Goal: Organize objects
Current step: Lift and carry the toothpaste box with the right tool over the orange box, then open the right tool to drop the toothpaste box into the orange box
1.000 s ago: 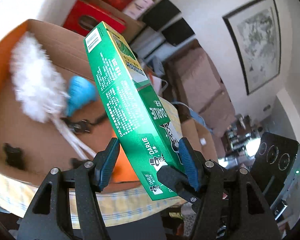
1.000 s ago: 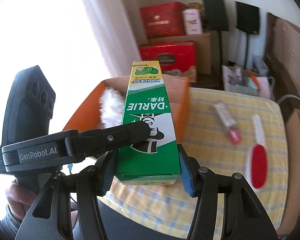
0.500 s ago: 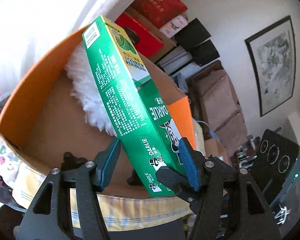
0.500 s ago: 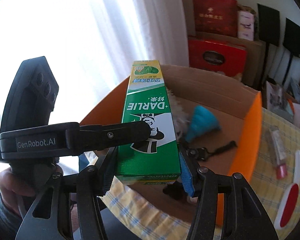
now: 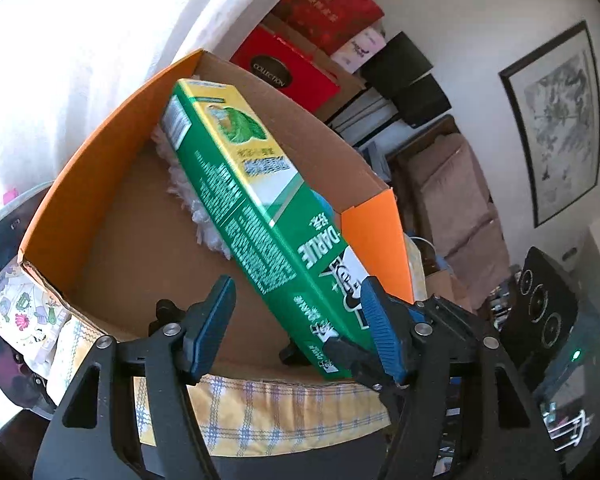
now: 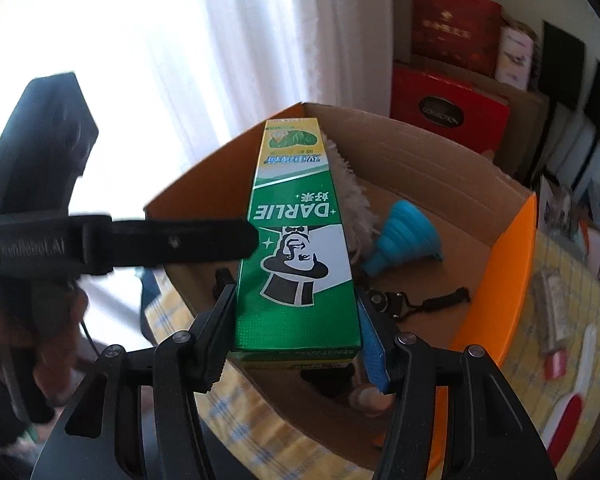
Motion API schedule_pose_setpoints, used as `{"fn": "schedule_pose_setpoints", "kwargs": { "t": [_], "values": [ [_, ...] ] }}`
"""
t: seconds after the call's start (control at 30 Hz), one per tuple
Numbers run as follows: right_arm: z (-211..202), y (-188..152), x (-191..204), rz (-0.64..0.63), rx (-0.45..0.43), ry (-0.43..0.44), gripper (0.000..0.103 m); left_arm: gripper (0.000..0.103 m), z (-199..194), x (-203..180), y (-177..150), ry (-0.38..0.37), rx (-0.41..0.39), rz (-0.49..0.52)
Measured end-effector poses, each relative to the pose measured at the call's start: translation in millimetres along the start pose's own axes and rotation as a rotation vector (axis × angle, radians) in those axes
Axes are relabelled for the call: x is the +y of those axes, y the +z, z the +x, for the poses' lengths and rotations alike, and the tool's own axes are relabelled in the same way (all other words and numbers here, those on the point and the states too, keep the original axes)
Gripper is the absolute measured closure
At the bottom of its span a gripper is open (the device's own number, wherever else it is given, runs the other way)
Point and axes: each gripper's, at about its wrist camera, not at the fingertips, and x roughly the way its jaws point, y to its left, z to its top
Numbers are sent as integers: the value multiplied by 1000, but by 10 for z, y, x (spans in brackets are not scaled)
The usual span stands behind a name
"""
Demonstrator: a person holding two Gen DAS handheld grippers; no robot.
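Observation:
A green Darlie toothpaste box is clamped at its near end between the fingers of my right gripper and tilts forward over the open orange cardboard box. In the left wrist view the toothpaste box leans against the right finger of my left gripper, whose jaws stand wide apart with a gap on the left side. The cardboard box holds a white fluffy duster, a blue funnel and a black strap.
The cardboard box sits on a table with a yellow checked cloth. On the cloth to the right lie a small tube and a red and white brush. Red gift boxes stand behind. A bright curtained window is at the left.
Both grippers have carried the toothpaste box leftward and over the cardboard box, and it now tilts down into it. The left jaws have opened wider.

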Motion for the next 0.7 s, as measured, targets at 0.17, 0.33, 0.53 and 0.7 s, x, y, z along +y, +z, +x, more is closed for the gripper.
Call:
{"fn": "schedule_pose_setpoints", "kwargs": {
  "t": [0.17,0.33,0.53,0.7],
  "values": [
    [25,-88,48,-196,58,-18,46,41,-64,-10,-29,9,-3,9],
    [29,-98,-143,-184,115,42,45,37,-130,-31,-38,21,-12,21],
    [-111,-149,-375,-108,82,14,43,34,-153,-114,30,32,-21,37],
    [-195,-178,-502,-40,60,-20,43,32,-182,-170,66,31,-29,43]
  ]
}}
